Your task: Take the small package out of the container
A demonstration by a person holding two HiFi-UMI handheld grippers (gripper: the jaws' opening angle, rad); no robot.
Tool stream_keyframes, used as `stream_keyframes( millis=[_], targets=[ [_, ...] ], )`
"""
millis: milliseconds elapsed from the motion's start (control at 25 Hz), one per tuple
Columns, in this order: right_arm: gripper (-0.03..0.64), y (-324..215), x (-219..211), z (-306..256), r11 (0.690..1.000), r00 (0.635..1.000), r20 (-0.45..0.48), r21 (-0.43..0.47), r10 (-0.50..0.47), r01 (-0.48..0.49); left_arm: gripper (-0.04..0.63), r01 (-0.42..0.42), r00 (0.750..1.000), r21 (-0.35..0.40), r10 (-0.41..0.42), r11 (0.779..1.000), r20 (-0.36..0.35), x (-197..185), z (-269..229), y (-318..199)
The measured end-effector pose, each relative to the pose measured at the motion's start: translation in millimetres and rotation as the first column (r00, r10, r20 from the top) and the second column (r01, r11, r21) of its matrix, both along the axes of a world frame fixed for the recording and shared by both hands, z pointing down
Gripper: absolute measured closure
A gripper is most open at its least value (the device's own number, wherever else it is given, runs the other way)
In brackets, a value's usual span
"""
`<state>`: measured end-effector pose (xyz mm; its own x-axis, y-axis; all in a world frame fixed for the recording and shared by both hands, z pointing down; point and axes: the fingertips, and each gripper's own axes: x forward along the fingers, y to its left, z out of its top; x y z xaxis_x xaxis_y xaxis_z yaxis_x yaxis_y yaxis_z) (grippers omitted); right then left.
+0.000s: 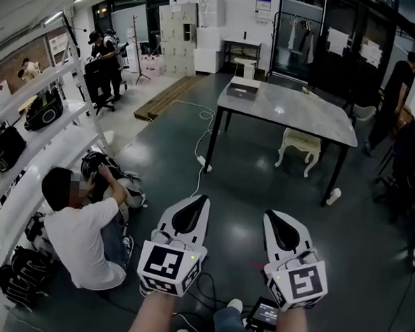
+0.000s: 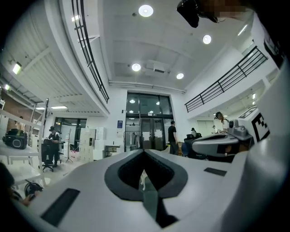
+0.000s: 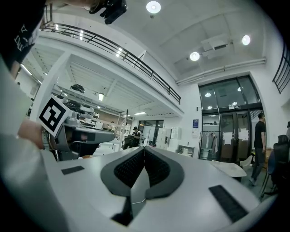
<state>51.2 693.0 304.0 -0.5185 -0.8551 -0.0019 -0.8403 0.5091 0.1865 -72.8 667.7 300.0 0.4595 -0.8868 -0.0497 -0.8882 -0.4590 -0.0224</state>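
Tightly pressed together and holding nothing, the jaws of the left gripper point(image 1: 200, 199) and right gripper point(image 1: 272, 215) hang side by side over the dark floor point(image 1: 242, 178). Well beyond them, a box-like container point(image 1: 242, 91) sits at the far end of a grey table point(image 1: 302, 115). Any package inside it is too small to make out.

my left gripper point(image 1: 199, 198) and right gripper point(image 1: 272, 216) are white with black pads, and the left one's marker cube point(image 1: 168, 263) bears black-and-white squares. i see a pale grey table point(image 1: 302, 115) on black legs over a dark grey floor point(image 1: 240, 188).
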Motion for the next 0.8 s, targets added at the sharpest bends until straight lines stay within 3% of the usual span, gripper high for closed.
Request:
stream_keyframes(
  millis=[400,800],
  targets=[
    [0.592,-85.4,66.3,-4.0,0.999,0.998,-0.033,0.002,-0.045,0.045,0.584,0.031,0.999,0.019,-0.031,0.999,-0.016,71.0,-4.4,-81.9],
    [0.592,-149.2,75.1,10.9,0.996,0.997,-0.025,-0.036,-0.076,0.076,0.584,0.07,0.997,-0.017,-0.071,0.997,-0.016,72.2,7.8,-139.9]
  ],
)
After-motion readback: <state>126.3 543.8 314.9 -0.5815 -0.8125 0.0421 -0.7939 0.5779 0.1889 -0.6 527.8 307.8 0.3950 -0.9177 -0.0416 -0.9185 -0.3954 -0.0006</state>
